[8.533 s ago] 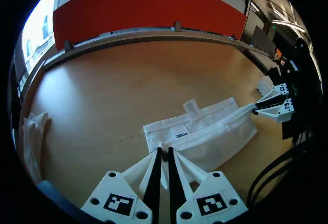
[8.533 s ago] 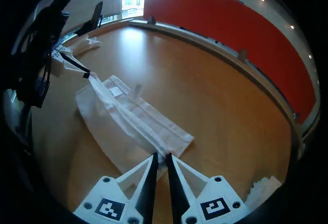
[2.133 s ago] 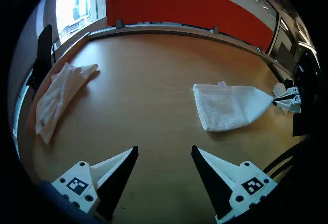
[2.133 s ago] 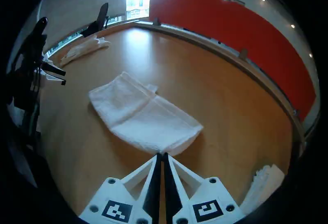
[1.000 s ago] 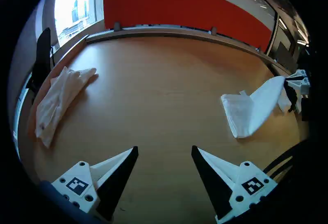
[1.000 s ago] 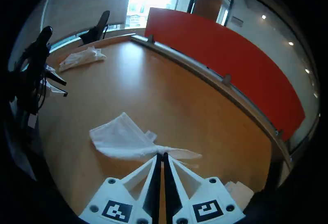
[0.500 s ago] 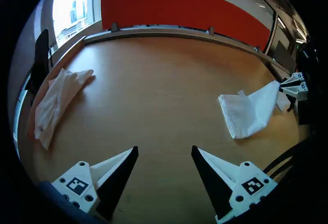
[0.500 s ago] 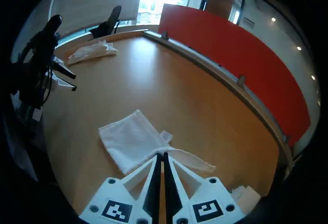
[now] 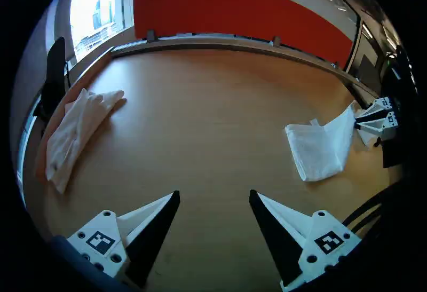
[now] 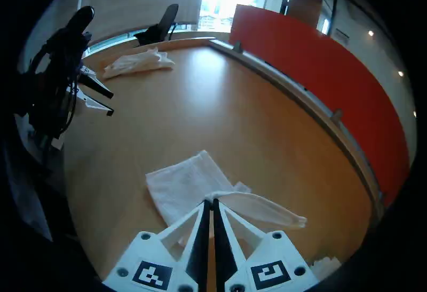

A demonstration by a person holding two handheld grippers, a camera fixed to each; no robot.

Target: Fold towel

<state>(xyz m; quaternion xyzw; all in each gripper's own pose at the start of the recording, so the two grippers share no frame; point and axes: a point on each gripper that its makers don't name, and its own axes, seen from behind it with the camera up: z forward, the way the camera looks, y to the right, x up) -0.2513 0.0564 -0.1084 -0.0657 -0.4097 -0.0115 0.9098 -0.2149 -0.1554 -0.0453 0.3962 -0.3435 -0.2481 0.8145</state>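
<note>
The white towel [image 10: 184, 185] lies on the wooden table [image 10: 213, 110] directly ahead of the right gripper [image 10: 209, 204]. Its two fingers are pressed together on one raised edge of the cloth. From that pinch, a flat folded part spreads ahead of the fingertips and to their left, while a loose flap trails off to their right, low over the table. This makes the towel's long line run slantwise across the fingers, from far left to near right. In the left gripper view the same towel [image 9: 319, 150] sits far to the right of the left gripper [image 9: 213, 196]. One corner of it is drawn up to a point where the right gripper [image 9: 368, 122] holds it, close to the table's right-hand edge. The left gripper's fingers are spread wide apart and hold nothing, with bare wood between them and for a long stretch ahead. A crumpled white cloth [image 9: 74, 129] lies well to the left of these fingers, along the table's left edge, with a dark chair [image 9: 53, 76] just beyond it. Straight ahead, the table's far edge meets a low rail and a red partition [image 9: 240, 14], with a bright window [image 9: 99, 12] to its left. In the right gripper view the left gripper [image 10: 109, 104] hovers far ahead and to the left, well apart from the towel.
</note>
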